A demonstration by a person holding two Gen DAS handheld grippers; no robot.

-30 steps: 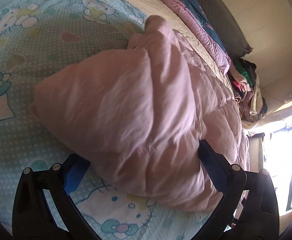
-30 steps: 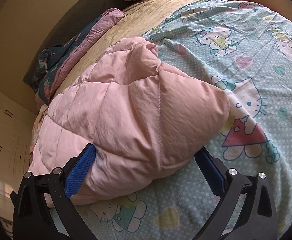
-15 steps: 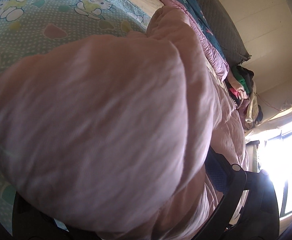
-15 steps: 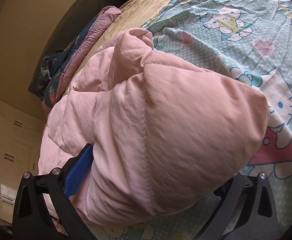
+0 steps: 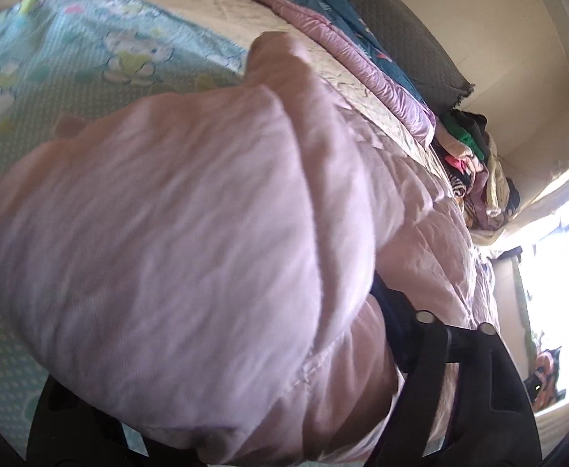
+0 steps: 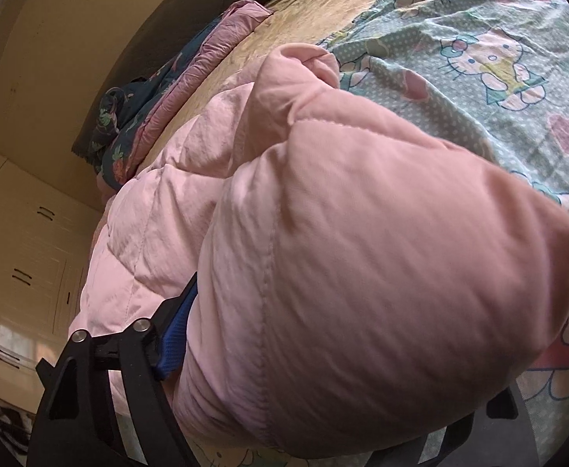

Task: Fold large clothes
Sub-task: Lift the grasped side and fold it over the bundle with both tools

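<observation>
Two grippers are working on one big pink padded jacket [image 6: 323, 257], which lies on the bed over the cartoon-cat bedsheet [image 6: 479, 89] and fills most of both views. It is a quilted garment with stitched panels, so I judge it to be light for its size, very soft and puffy, and a little slippery on its smooth outer cloth; it will spring back after it is pressed and will not keep a sharp fold by itself. Its near end bulges up in front of both cameras. The right gripper [image 6: 323, 408] has its fingers on both sides of this thick end: the blue-padded finger [image 6: 175, 330] presses against the cloth at the left, and the other finger is mostly hidden under the bulk, so it seems clamped on the jacket. The left gripper [image 5: 253, 420] shows one dark finger [image 5: 401, 334] sunk into the padding at the right, the other is covered; it also seems closed on the jacket, though the view is blurred. A hold on a stitched seam or a hem edge should slip less than a hold on a puffy panel. Beyond lie a purple and floral quilt [image 5: 362, 50] and a pile of clothes [image 5: 475, 163] near the wall.
</observation>
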